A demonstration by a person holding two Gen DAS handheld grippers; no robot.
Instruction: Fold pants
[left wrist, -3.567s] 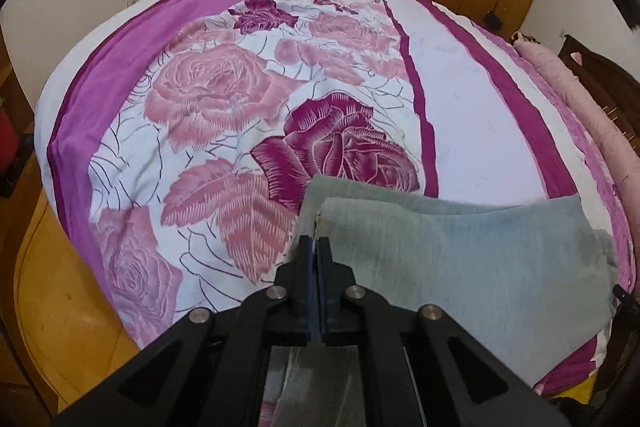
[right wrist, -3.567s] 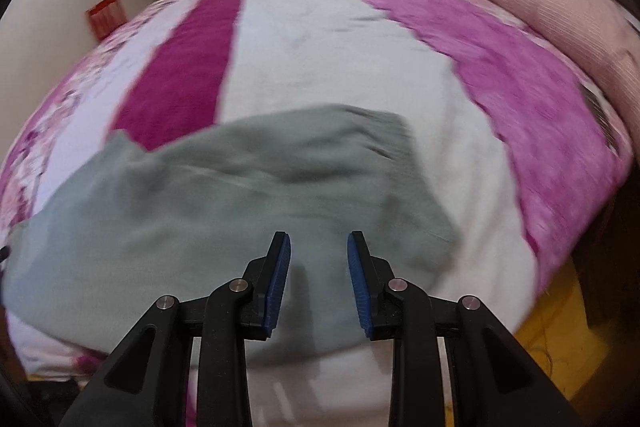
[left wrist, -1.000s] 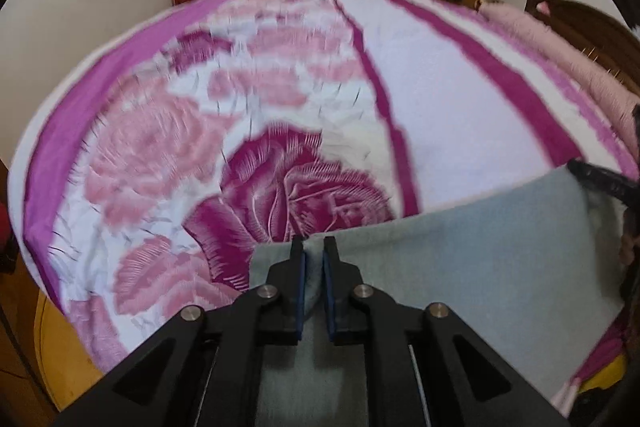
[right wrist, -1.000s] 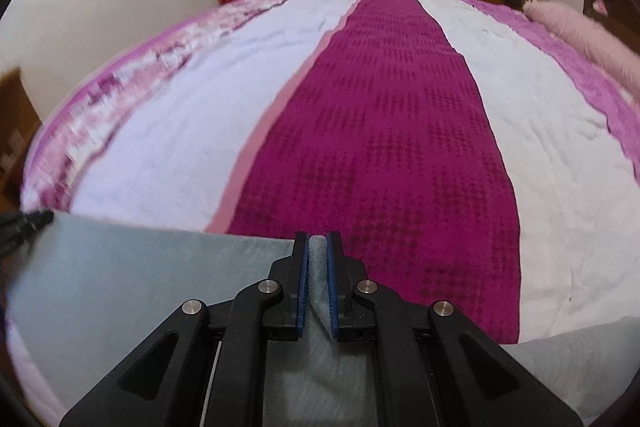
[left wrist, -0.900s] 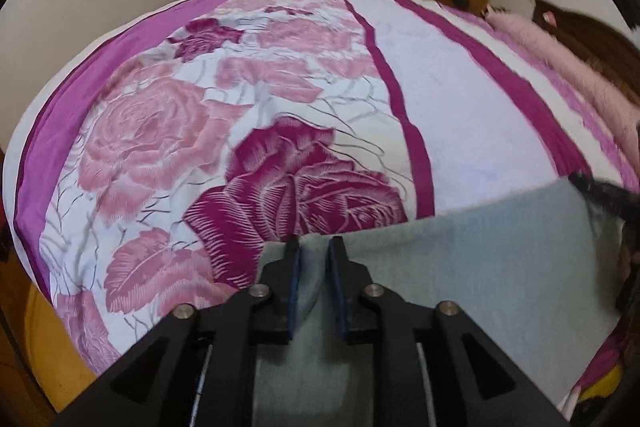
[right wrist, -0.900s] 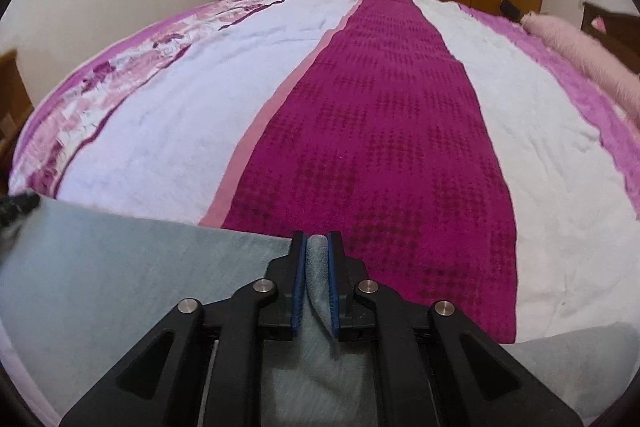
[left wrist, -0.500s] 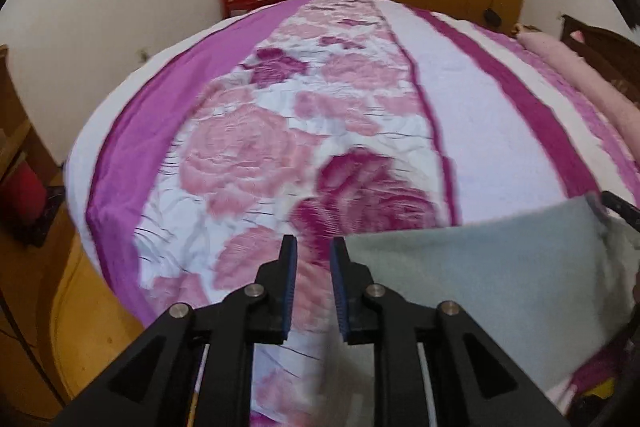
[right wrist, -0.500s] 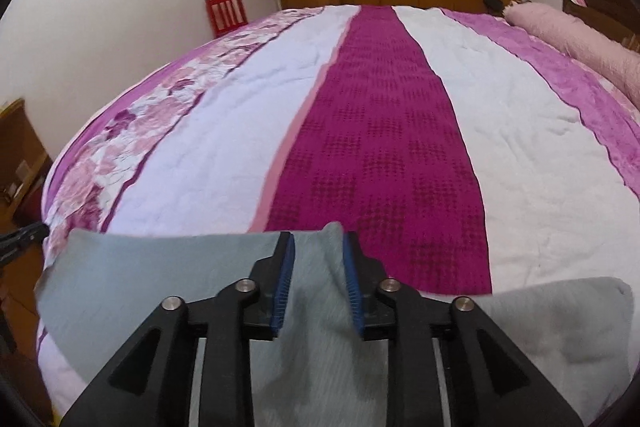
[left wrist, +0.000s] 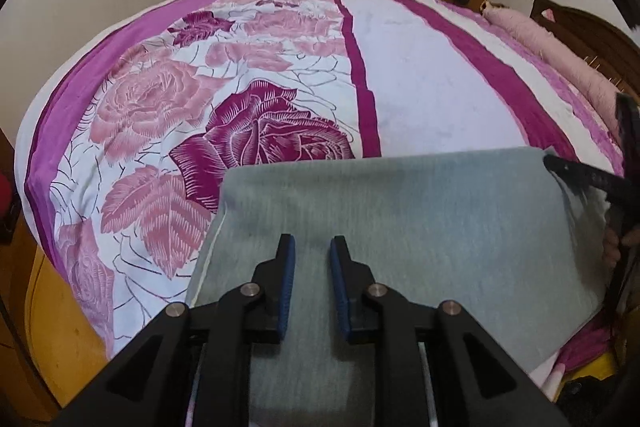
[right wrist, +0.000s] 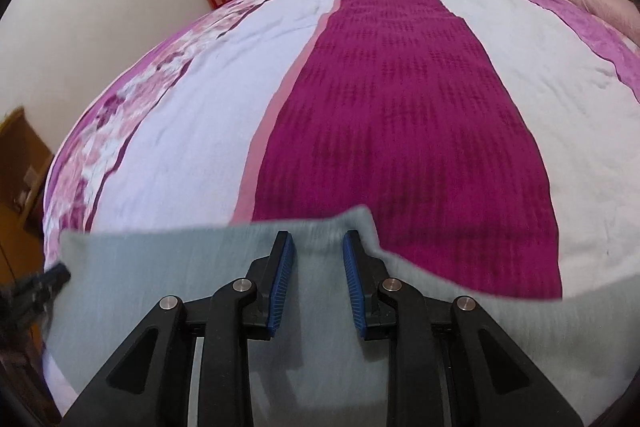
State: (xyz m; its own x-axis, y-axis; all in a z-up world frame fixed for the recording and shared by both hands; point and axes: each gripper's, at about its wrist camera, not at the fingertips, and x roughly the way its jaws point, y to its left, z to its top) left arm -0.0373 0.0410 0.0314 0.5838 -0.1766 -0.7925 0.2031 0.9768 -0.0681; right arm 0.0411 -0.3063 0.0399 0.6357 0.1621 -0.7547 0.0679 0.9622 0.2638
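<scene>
The grey pants (left wrist: 400, 227) lie flat on the bed (left wrist: 420, 95), near its front edge, folded into a wide, smooth block. In the left wrist view the block's long side runs across the picture, from a neat corner on the left to the far side, where the other gripper shows as a dark tip right at the cloth's edge. In the right wrist view the pants (right wrist: 168, 279) have a small bump of cloth poking up at their far edge.

The left gripper (left wrist: 311, 285) hangs over the pants with its blue pads a little apart. Nothing is pinched between them — the cloth lies flat below. The right gripper (right wrist: 316, 283) is also a little open, a bit wider than the left. The bump of cloth sits just past its tips, and the pads do not squeeze it.

The pants lie right under and ahead of both grippers, so each hand is close to its own end. The left hand is nearer the neat corner, and the right hand is nearer the bump. The next move likely turns on the long side: each hand would take its end to fold or smooth it.

There is no label or writing to read on the pants or the bed.
</scene>
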